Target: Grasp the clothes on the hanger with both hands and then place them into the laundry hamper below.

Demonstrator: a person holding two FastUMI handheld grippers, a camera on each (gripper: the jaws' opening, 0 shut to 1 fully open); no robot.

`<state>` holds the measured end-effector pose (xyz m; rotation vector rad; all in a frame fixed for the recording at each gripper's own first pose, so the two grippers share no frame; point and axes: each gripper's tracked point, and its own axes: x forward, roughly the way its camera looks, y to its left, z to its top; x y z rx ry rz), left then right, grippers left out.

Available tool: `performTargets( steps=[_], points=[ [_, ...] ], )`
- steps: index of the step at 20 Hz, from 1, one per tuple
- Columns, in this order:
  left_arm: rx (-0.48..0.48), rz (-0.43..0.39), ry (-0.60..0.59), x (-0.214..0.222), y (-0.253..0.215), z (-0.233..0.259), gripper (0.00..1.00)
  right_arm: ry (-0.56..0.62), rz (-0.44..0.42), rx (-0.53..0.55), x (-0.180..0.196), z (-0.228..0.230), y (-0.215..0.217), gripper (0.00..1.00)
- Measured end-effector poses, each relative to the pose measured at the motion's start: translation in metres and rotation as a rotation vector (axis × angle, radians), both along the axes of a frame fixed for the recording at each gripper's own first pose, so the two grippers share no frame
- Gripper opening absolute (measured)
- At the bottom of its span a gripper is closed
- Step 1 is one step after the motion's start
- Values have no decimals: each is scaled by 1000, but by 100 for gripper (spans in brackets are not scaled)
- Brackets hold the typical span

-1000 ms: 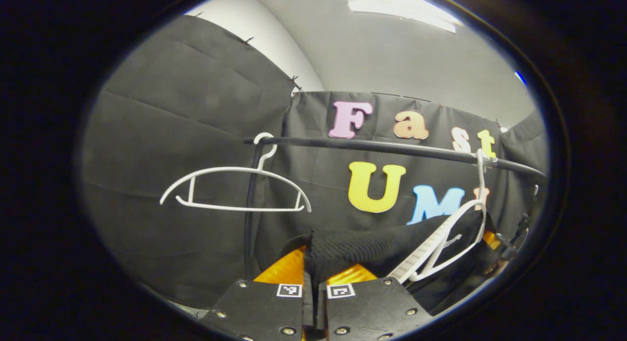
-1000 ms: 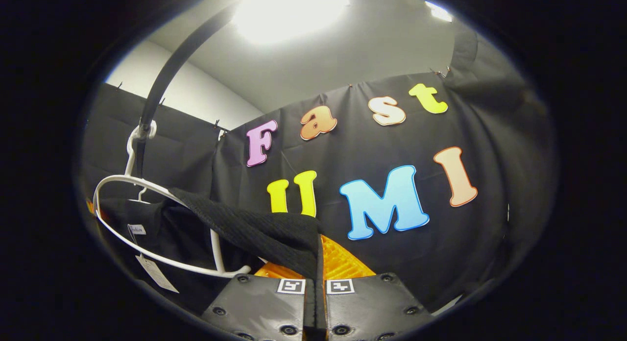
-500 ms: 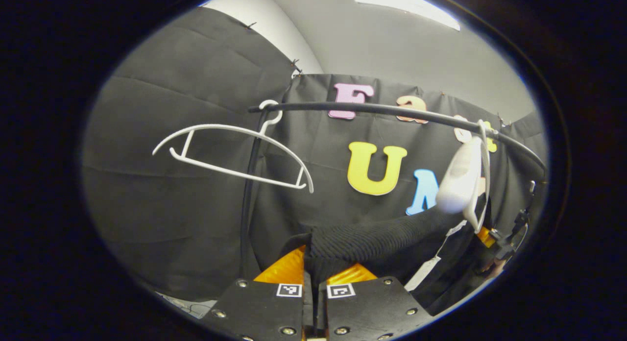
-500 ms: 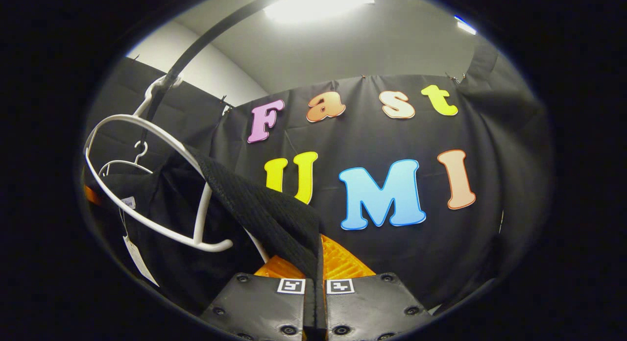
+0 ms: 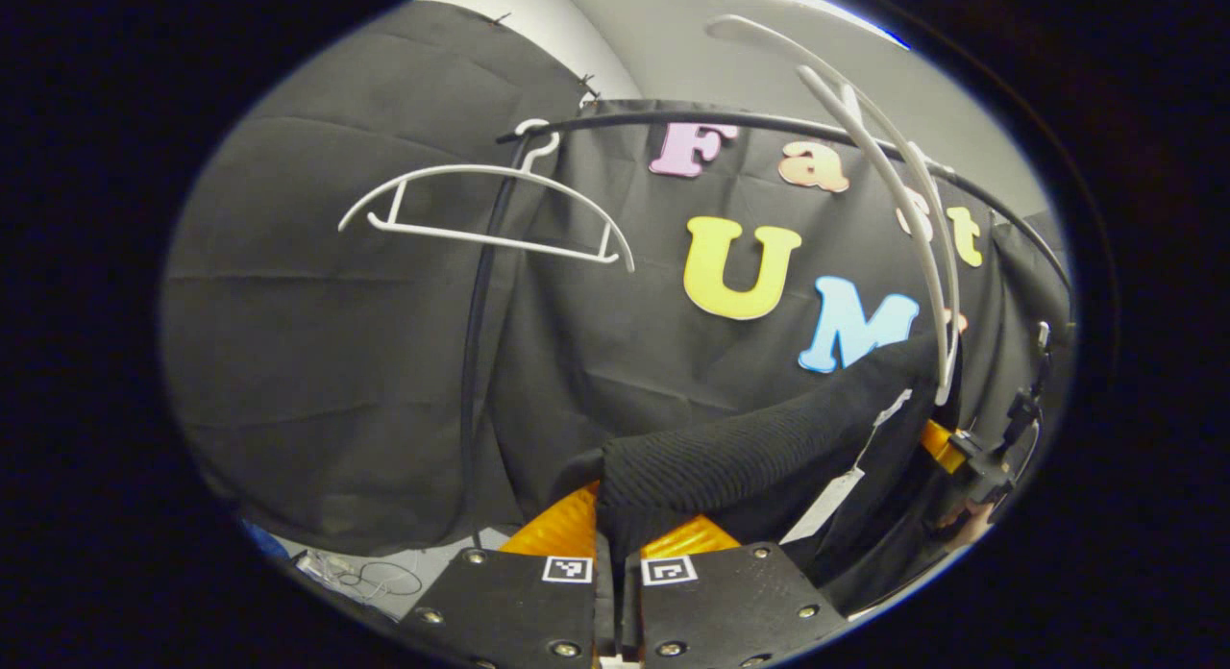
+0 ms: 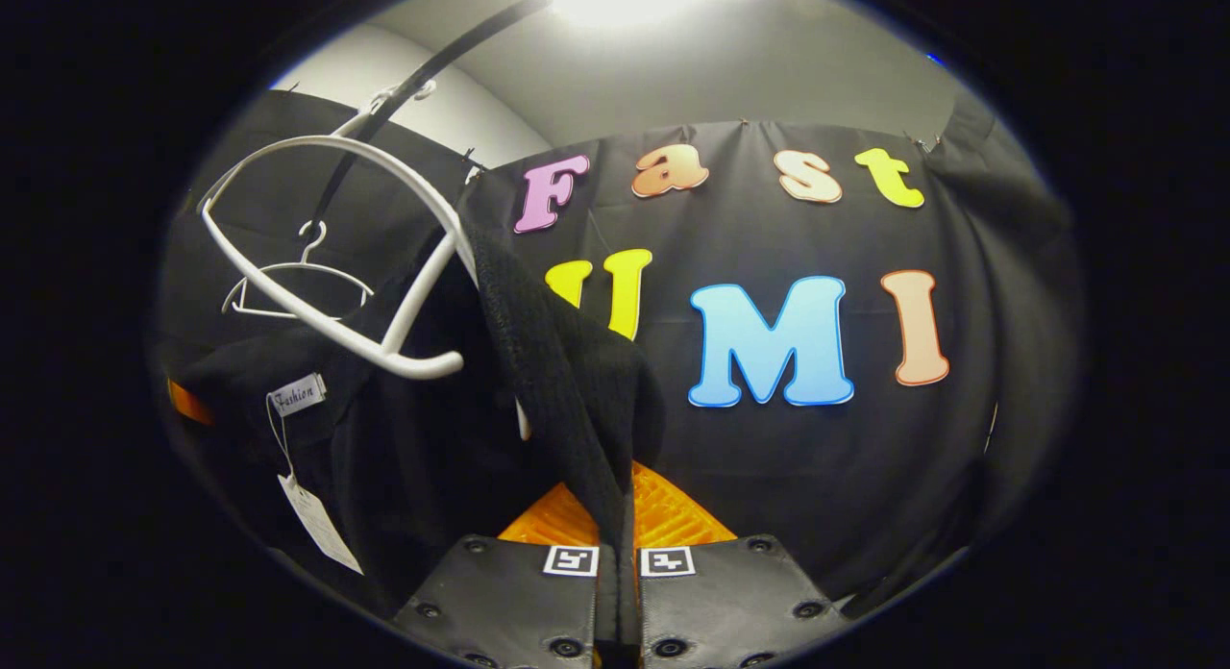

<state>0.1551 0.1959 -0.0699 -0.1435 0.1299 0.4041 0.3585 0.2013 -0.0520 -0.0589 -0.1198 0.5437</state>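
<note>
In the left gripper view the left claw (image 5: 609, 544) is closed on a fold of the black garment (image 5: 730, 458); in the right gripper view the right claw (image 6: 620, 539) likewise pinches another fold. The knit looks soft, limp and light, so it should sag between the holds, and thick edges seem the safest places to grip. Beyond, the cloth drapes up to the tilted white hanger (image 6: 327, 236), apparently partly caught on it, under the black rail (image 5: 769, 126); a spare hanger (image 5: 480, 208) hangs farther off.
</note>
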Motion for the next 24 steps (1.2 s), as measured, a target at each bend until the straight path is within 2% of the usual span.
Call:
performTargets(
  steps=[4, 9, 13, 17, 19, 23, 24],
  points=[
    [-46, 39, 5, -3, -14, -14, 2, 70, -4, -25, -3, -28, -9, 2],
    [-38, 72, 76, -5, -27, -39, 4, 145, -34, -53, -33, -57, -46, 2],
    [-48, 60, 156, -66, -27, -70, 4, 186, -47, -134, -79, -81, -68, 2],
    [-81, -4, 189, -125, -28, -79, 4, 218, -88, -186, -129, -91, -80, 2],
    [-80, -47, 200, -138, -27, -75, 4, 246, -121, -194, -155, -92, -84, 0],
    [-41, -144, 203, -154, -21, -61, 3, 267, -187, -185, -204, -86, -90, 2],
    [-29, -162, 203, -153, -24, -59, 4, 277, -202, -185, -216, -85, -91, 0]
  ],
)
